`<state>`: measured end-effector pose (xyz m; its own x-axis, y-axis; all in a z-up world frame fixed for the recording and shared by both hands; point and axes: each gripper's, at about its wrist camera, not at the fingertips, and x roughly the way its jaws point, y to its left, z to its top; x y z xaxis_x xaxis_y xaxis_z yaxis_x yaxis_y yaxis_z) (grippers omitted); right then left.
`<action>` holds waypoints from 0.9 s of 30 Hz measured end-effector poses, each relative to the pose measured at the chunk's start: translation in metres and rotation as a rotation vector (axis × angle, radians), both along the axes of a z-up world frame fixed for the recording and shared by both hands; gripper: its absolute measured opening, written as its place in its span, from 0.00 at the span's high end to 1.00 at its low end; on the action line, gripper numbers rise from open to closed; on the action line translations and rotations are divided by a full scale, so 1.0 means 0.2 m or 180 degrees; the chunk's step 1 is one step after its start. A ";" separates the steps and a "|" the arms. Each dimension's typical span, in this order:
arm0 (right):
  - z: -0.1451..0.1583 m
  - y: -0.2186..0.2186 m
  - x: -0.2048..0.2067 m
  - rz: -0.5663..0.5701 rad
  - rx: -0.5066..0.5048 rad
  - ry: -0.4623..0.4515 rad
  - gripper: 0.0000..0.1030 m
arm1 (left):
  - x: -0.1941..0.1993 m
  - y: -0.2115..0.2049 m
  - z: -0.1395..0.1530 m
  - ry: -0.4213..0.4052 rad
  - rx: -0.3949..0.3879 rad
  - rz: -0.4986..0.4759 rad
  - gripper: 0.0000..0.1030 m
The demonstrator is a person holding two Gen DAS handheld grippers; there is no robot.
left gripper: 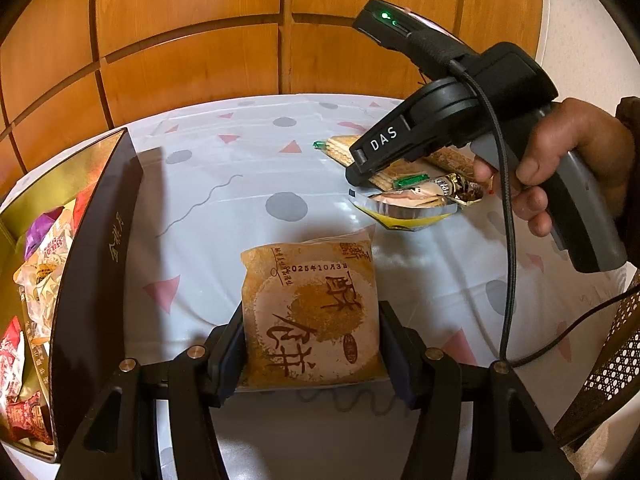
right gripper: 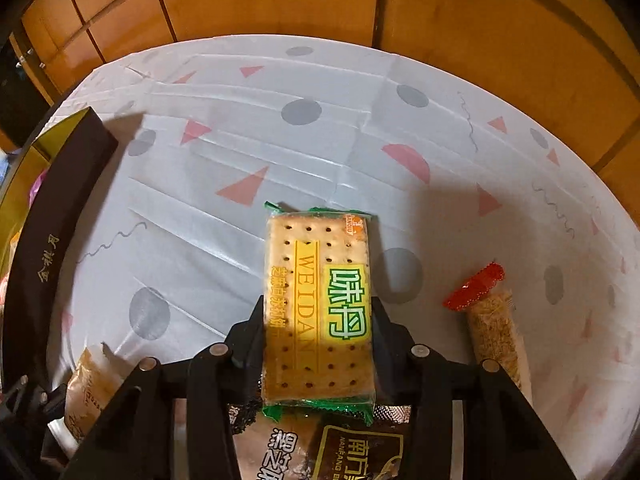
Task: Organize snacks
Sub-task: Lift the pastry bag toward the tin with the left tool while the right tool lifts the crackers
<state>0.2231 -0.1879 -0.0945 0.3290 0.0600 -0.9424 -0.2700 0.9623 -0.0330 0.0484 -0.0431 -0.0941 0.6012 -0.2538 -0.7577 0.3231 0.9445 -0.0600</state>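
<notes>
Here, in the left wrist view, the left gripper (left gripper: 312,344) is closed on a brown pastry packet (left gripper: 310,308), a square wrapper printed with large dark Chinese characters and a date line, held by its two sides just above the tablecloth (left gripper: 224,184). To the left stands a dark box (left gripper: 96,264) with a gold lining, already holding several wrapped snacks (left gripper: 38,264). Farther back on the right, the person's hand (left gripper: 560,164) holds the right gripper's handle above a small pile of wafer and sachet packets (left gripper: 416,192).

In the right wrist view, the right gripper (right gripper: 318,332) clamps a cracker packet (right gripper: 318,304), long and clear with green crimped ends, a green-and-yellow label and "WEIDAN" along it, above a brown sachet (right gripper: 340,452). A cereal bar with a red end (right gripper: 492,320) lies to the right, apart.

The cloth is pale, creased, with grey dots, pink triangles and squiggles. Orange wooden panels (right gripper: 480,20) rise behind the table.
</notes>
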 end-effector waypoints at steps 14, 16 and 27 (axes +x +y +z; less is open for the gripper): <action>-0.02 0.03 0.03 0.0029 -0.0003 -0.0135 0.55 | 0.01 0.05 0.22 0.0065 -0.0141 0.0080 0.42; 0.00 0.01 0.00 0.0036 -0.0021 -0.0196 0.55 | -0.01 0.08 0.29 0.0007 -0.0163 0.0127 0.42; 0.00 0.04 -0.13 0.0003 -0.0124 -0.0449 0.55 | -0.08 0.38 0.57 -0.0208 -0.0212 0.0725 0.42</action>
<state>0.1965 -0.1796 -0.0944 0.4582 0.0247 -0.8885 -0.2610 0.9593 -0.1080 0.0316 0.0334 0.0198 0.6958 -0.1542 -0.7015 0.1074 0.9880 -0.1106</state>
